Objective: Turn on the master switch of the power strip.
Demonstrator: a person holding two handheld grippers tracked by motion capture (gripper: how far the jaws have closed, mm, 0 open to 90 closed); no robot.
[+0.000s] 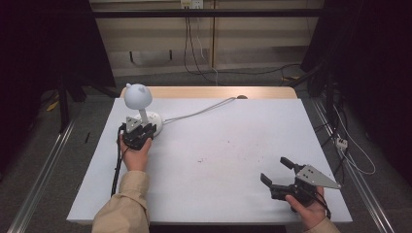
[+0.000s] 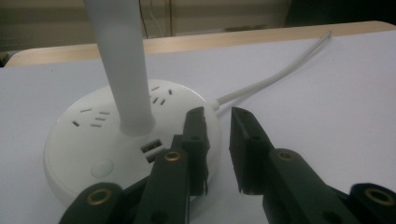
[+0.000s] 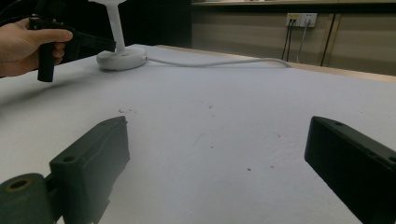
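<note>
White lamp (image 1: 138, 97) near worktop's (image 1: 233, 145) far left corner, my left tongs (image 2: 218, 122) narrowly parted beside its base (image 2: 93, 140), gripping nothing, my right tongs (image 1: 276, 171) released wide.

White lamp (image 1: 141, 108): round white head, white stem, white round base with grey socket slots, white cable (image 1: 204, 112) toward the far edge. Table (image 1: 233, 160) top white with small dark specks mid-surface; far edge light wood. Left gripper (image 1: 137, 136) and right gripper (image 1: 278, 175) black, brass-coloured screws, grey triangular plates. Sleeves tan.
</note>
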